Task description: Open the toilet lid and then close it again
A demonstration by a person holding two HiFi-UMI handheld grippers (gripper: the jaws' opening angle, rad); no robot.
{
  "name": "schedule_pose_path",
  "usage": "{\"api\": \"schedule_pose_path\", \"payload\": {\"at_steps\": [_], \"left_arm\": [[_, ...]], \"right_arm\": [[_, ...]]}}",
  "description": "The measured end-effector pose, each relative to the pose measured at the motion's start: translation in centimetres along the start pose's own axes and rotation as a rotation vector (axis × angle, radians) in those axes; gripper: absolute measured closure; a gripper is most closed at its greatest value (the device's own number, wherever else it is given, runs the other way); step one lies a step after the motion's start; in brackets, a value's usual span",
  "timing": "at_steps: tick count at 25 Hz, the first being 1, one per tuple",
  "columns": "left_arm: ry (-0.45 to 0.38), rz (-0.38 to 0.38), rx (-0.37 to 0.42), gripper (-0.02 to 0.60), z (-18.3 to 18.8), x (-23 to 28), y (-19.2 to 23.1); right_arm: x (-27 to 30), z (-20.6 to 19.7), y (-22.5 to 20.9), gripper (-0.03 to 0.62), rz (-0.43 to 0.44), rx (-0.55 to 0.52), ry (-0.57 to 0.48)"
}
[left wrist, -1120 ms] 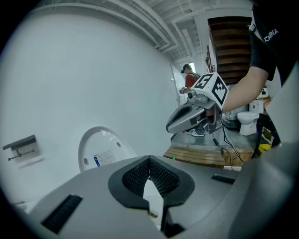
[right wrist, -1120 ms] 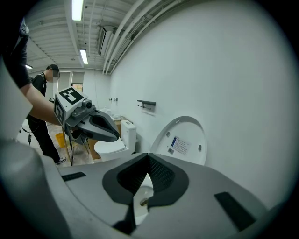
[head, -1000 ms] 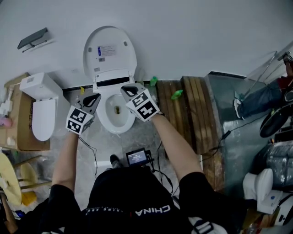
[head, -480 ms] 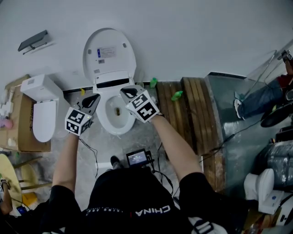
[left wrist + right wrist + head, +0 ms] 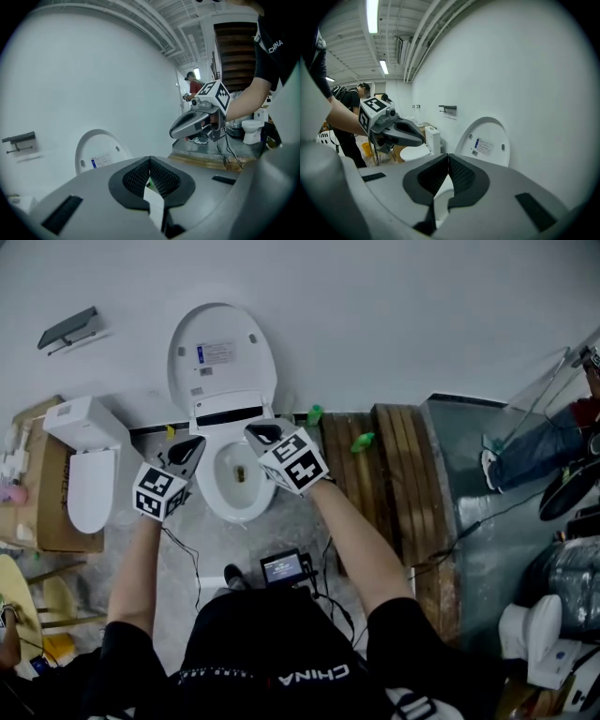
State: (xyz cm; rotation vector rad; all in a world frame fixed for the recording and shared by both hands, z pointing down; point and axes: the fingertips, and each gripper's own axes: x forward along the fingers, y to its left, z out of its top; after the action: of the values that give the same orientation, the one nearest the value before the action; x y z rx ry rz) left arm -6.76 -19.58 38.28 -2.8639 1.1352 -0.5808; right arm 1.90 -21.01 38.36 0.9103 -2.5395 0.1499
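Observation:
The white toilet lid (image 5: pixel 221 353) stands upright against the wall, a label on its inner face, and shows in both gripper views (image 5: pixel 98 153) (image 5: pixel 487 142). Below it the open bowl (image 5: pixel 234 486) lies between my two grippers. My left gripper (image 5: pixel 190 445) hovers at the bowl's left side, shut and holding nothing. Just above the bowl's right rim, my right gripper (image 5: pixel 262 432) is also shut and empty. Neither touches the lid. Each gripper shows in the other's view, the right one (image 5: pixel 176 132) and the left one (image 5: pixel 419 137).
A second white toilet (image 5: pixel 82 465) with its lid down stands at the left on cardboard. Wooden planks (image 5: pixel 380 470) lie to the right of the bowl, with two green objects (image 5: pixel 362 439) near them. A small screen device (image 5: pixel 284 568) and cables lie on the floor by my feet.

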Motion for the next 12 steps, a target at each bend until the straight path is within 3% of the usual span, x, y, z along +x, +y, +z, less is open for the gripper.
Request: {"api": "schedule_pose_path", "payload": {"at_steps": [12], "left_arm": [[0.007,0.054,-0.036,0.572,0.4,2.9,2.0]], "right_arm": [[1.2,0.2,-3.8,0.580,0.059,-0.010,-0.008]]}}
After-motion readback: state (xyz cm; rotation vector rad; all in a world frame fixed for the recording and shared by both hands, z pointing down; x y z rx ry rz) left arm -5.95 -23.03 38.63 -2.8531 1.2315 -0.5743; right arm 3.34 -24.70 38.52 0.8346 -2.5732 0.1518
